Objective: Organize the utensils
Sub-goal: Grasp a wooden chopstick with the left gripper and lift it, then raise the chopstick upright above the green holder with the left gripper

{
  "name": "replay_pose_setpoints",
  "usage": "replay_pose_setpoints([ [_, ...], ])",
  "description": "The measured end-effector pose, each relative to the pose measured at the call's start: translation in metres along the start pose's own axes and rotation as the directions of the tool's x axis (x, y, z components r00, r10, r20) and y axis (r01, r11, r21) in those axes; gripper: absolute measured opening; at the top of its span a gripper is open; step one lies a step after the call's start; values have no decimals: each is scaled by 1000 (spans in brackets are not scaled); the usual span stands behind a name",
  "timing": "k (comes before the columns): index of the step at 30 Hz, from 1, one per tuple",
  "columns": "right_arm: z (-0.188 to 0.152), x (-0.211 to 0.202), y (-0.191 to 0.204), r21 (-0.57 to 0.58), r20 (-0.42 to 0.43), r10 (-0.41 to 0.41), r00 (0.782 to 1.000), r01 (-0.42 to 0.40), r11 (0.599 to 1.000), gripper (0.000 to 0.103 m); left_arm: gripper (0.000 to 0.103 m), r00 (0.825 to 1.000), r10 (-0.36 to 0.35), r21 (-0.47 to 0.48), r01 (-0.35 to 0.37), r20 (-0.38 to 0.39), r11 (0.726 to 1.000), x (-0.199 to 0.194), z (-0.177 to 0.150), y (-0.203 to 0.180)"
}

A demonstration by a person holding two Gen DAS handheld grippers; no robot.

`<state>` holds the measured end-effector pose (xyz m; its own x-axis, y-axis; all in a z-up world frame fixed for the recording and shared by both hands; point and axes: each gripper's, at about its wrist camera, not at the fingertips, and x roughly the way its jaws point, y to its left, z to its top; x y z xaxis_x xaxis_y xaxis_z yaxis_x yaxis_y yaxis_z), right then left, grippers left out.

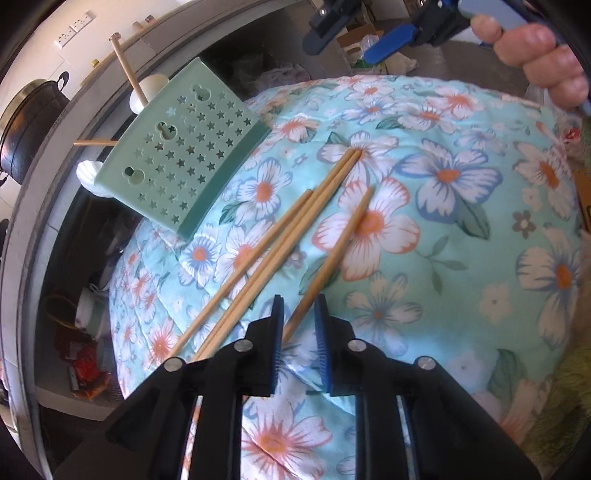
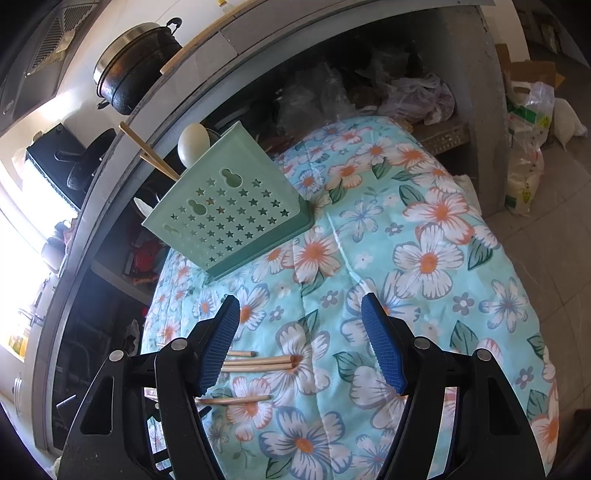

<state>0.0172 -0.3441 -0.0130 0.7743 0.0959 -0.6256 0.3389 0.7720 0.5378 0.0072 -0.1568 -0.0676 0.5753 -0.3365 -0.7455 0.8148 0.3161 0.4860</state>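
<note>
Several wooden chopsticks lie on the floral cloth (image 1: pixel 461 258). One chopstick (image 1: pixel 340 251) runs between the blue pads of my left gripper (image 1: pixel 299 306), whose jaws stand wider than the stick; its near end rests by the left pad. Three more chopsticks (image 1: pixel 280 240) lie just to its left. A green star-punched utensil holder (image 1: pixel 184 155) sits at the cloth's far left edge, with chopsticks and white spoons sticking out. My right gripper (image 2: pixel 300 298) hovers open and empty over the cloth, with the loose chopsticks (image 2: pixel 266 362) below its left finger and the holder (image 2: pixel 229 218) ahead.
A grey counter (image 2: pixel 258 33) curves behind the cloth, with a black pot (image 2: pixel 133 77) on it and cluttered shelves beneath. Plastic bags (image 2: pixel 528 147) stand on the floor at the right. A hand (image 1: pixel 535 55) holds the right gripper (image 1: pixel 338 50) beyond the cloth.
</note>
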Motion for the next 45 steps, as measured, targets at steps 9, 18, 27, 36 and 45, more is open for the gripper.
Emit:
replay_pose_setpoints([
  [9,0,-1,0,1,-1,0,1000,0,1000,65,27,995,-75,8,74,68,997,6,24,-11],
  [18,0,-1,0,1,-4,1,1000,-1,1000,65,27,997,-49,97,42,67,994,28,40,-25],
  [27,-2,-1,-4,0,-11,1,1000,-1,1000,65,12,995,3,172,-20,98,985,28,43,-37],
  [36,0,-3,-4,10,-1,-2,1000,2,1000,65,7,979,117,114,-137,166,984,10,52,-10],
  [45,1,-8,-1,13,7,6,1000,-6,1000,65,5,950,238,-96,-223,201,970,-19,62,55],
])
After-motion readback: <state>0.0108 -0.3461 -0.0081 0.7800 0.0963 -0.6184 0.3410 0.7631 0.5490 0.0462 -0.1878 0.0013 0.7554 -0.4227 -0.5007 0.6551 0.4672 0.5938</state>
